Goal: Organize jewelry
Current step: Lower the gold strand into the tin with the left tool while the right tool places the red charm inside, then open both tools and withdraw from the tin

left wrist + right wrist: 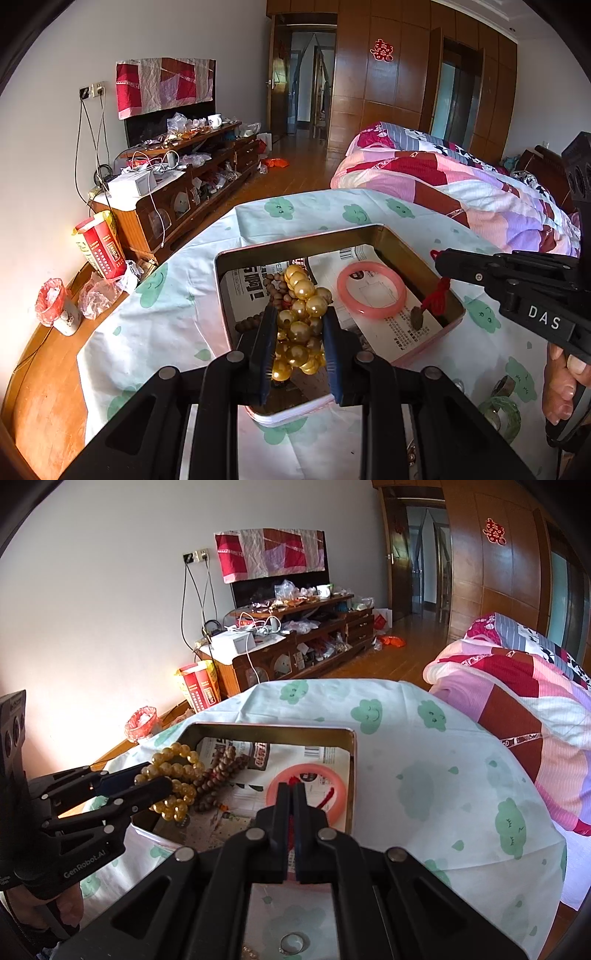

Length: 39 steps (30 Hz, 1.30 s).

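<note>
Inside, tin [391, 240] holds pink bangle [371, 290] — wooden beads [218, 775] too.

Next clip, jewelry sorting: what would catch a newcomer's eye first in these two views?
The cluster of golden beads pinched by the left gripper over the near left part of the tin. Then the pink bangle lying on newspaper in the tin's right half. Beside the bangle, the right gripper, jaws shut, holds a red cord with a dark pendant dangling into the tin.
</note>
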Motion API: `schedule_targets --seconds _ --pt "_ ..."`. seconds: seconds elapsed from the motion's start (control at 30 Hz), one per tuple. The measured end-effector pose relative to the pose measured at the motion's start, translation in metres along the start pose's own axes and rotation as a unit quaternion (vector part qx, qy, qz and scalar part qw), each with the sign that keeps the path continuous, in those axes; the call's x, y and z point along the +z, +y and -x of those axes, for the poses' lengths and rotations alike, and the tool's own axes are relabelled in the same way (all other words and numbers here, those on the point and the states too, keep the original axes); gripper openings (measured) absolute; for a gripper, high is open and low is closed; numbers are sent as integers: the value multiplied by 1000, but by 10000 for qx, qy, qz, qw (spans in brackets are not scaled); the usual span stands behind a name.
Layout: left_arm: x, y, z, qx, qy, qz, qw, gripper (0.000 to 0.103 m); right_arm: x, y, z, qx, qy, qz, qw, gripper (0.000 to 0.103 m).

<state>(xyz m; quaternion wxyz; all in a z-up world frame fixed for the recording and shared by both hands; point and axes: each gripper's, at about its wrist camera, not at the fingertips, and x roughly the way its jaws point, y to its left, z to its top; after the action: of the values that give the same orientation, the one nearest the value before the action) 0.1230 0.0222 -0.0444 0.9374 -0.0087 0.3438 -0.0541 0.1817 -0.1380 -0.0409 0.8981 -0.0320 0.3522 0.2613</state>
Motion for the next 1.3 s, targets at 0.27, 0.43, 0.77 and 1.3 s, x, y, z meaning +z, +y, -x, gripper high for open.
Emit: schedule_targets --seconds 0.27,0.43,0.77,1.3 --pt "-3 2 -5 8 80 4 10000 24 -3 2 -6 -35 88 62 9999 3" --pt "-3 4 -6 88 115 30 9999 25 -3 3 -9 -68 114 86 9999 3" --pt "-3 2 4 332 -54 -16 9994 63 -7 -6 -9 -171 88 -85 9998 36" --pt "-12 7 9 454 41 57 9989 64 -27 -23 7 -381 37 -422 9984 62"
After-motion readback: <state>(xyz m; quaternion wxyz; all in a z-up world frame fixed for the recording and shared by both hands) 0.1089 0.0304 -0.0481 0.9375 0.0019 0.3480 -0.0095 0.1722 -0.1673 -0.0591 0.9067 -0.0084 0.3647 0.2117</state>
